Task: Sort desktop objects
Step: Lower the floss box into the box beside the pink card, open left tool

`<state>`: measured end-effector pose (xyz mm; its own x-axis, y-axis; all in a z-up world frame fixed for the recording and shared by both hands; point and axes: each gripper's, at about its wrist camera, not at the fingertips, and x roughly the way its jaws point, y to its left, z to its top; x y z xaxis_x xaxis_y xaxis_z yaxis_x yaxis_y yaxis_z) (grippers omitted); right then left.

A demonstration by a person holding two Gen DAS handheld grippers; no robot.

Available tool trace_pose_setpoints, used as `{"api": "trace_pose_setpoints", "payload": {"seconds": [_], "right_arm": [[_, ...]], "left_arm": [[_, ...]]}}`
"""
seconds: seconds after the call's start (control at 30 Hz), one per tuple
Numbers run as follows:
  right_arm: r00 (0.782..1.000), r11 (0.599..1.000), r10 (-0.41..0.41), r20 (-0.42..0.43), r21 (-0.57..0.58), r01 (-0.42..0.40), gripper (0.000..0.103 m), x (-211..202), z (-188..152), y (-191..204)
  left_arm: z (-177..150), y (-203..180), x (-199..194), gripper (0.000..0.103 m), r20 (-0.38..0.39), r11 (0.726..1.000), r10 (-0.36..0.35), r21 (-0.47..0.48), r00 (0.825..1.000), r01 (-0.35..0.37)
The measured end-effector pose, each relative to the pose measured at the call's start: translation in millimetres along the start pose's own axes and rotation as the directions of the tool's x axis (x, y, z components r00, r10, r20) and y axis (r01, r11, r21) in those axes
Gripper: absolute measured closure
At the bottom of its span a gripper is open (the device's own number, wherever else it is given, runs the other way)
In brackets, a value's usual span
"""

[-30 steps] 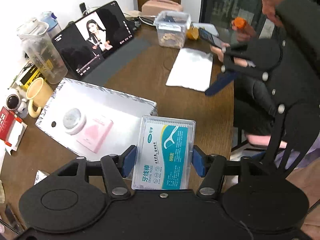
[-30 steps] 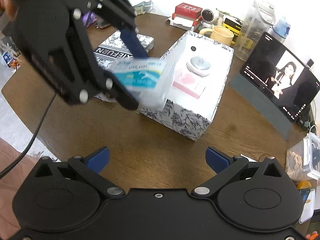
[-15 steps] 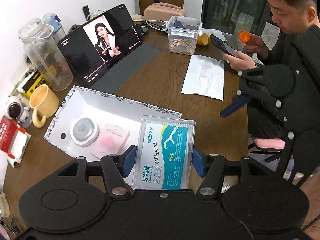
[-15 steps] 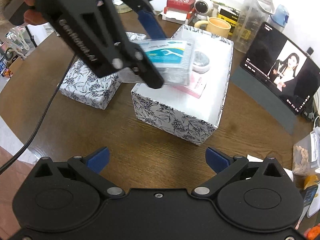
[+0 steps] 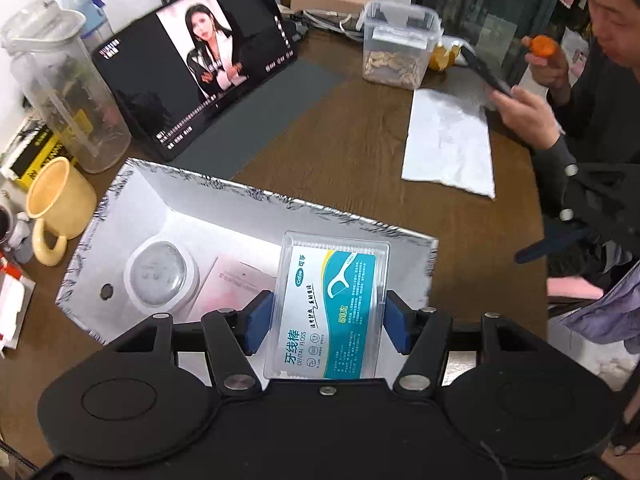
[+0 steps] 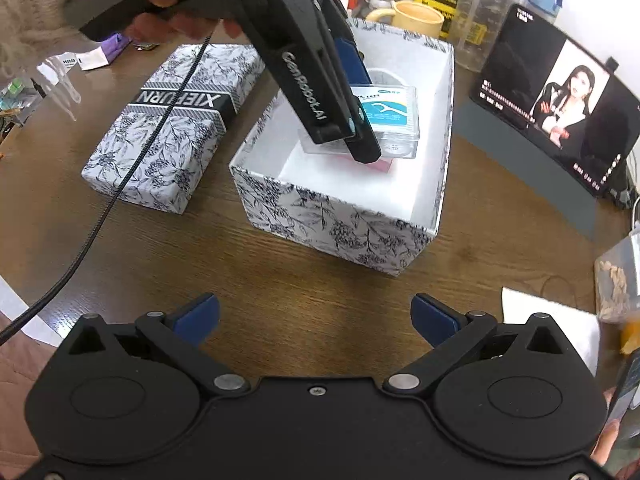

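Brown wood fills the desk (image 6: 280,300) under both my claws, and off to the left of my left claw (image 5: 326,316) I see a yellow mug (image 5: 60,200), with a round white case (image 5: 160,276) and a pink card (image 5: 236,284) lying just ahead of it inside the open patterned box (image 5: 280,200). My left claw is clamped on the sides of a clear floss box (image 5: 332,308), holding it over the patterned box above the pink card. My right claw (image 6: 316,316) hangs wide apart with nothing in it, the patterned box ahead of it and the lid (image 6: 172,128) ahead to its left.
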<state>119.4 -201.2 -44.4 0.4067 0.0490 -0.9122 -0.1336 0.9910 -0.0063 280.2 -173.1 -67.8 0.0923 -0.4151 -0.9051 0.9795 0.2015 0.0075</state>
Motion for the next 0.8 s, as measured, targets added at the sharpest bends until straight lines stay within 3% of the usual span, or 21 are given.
{"api": "trace_pose_setpoints", "payload": {"seconds": [0.2,0.4,0.8], "right_arm": [[0.999,0.999,0.018,-0.035,0.037,-0.016,0.000,12.8,-3.9,-5.3],[0.997,0.997,0.049,-0.056,0.064,-0.045,0.000,24.1,-6.2,-9.6],[0.991,0.986,0.127,-0.045,0.113,-0.121,0.000,29.6,0.0,-12.4]], "left_arm": [[1.9,10.3,38.2,0.045,-0.054,1.000,-0.007,0.027,0.999,0.008],[0.8,16.4,64.2,0.045,-0.100,0.998,-0.066,0.006,0.993,0.067],[-8.0,22.6,94.3,0.045,-0.178,0.994,-0.103,0.016,0.979,0.107]]}}
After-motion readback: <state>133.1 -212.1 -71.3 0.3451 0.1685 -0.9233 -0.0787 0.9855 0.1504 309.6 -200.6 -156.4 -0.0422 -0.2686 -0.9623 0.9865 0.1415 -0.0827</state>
